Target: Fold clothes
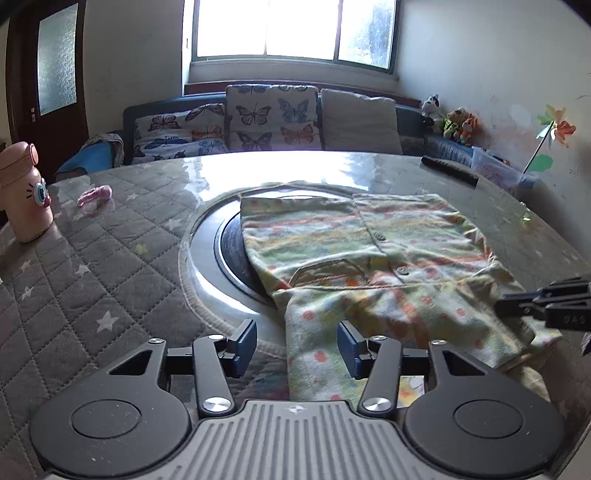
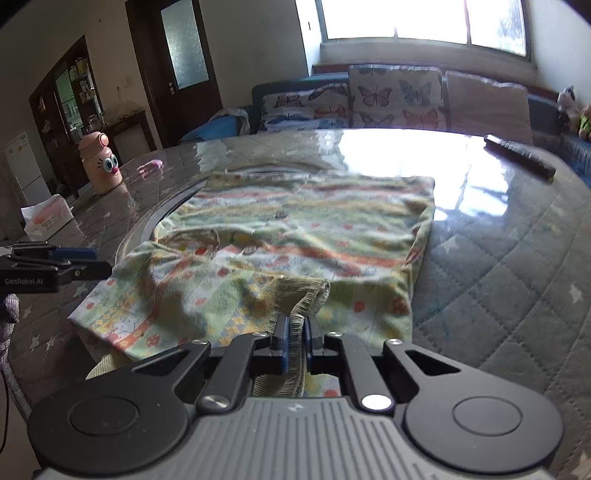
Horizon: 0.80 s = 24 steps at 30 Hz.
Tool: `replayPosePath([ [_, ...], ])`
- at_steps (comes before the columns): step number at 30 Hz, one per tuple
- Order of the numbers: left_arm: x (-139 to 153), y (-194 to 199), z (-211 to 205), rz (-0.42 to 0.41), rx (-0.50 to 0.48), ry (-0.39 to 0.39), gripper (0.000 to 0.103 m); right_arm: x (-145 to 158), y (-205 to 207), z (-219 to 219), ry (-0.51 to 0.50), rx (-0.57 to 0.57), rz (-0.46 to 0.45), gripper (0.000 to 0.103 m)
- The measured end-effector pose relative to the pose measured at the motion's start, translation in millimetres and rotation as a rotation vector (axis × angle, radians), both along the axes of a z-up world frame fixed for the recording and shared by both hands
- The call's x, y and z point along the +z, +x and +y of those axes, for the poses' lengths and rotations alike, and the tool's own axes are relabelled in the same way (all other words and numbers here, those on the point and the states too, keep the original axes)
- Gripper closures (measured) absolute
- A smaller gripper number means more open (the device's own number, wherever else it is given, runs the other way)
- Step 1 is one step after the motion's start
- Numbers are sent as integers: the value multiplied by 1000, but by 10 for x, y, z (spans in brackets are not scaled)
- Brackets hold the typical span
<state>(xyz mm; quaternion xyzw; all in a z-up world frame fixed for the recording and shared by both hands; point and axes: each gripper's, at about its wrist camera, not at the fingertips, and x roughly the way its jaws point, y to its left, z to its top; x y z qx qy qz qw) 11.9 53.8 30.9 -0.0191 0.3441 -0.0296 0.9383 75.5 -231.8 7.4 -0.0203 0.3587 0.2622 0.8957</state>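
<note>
- On a round table (image 1: 122, 236) under a quilted grey cover with white stars, a pink cartoon-faced bottle (image 1: 24, 192) stands at the far left edge, with a small pink item (image 1: 95, 195) lying nearby on the glossy surface.
- Toward the near left, the left gripper (image 1: 297, 345) hovers low over the table with its blue-padded jaws about half apart; a sleeve of the garment lies between them, but the pads do not press on it.
- At the centre, a child's patterned shirt (image 1: 354, 251), pale yellow-green with orange and red spots and a buttoned front, lies mostly flat, draped partly over the dark round inset (image 1: 207, 258) in the tabletop.
- At the near edge of the shirt, seen from the right wrist camera, the right gripper (image 2: 294, 341) is clamped on a ribbed olive-tan cuff (image 2: 306, 295), the cloth bunched and pinched between its nearly closed blue pads.
- Farther right, a dark remote control (image 1: 448, 170) rests near the table's far rim, well apart from the shirt.
- Behind the table, butterfly-print cushions (image 1: 271, 118) line a sofa beneath a bright window (image 1: 295, 29), and stuffed toys (image 1: 458, 123) sit at the right.
</note>
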Motion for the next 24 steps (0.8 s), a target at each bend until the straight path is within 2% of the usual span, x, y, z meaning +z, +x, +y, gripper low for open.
replayPosePath([
  [6, -28, 42, 4, 10, -8, 20, 51, 287, -99, -51, -10, -18, -89, 96],
  [11, -65, 112, -6, 24, 1, 34, 53, 66, -10, -47, -33, -20, -34, 94],
  [14, -16, 152, -31, 16, -5, 36, 53, 64, -11, -58, -30, -5, -38, 91],
  [17, 23, 208, -95, 3, -32, 49, 53, 108, 2, -72, -31, -4, -55, 84],
  [21, -52, 333, -121, 36, -47, 44, 53, 47, 67, -87, -32, -13, -32, 84],
  [24, -105, 396, -86, 59, -54, 9, 75, -11, 82, -83, -24, -10, -10, 84],
])
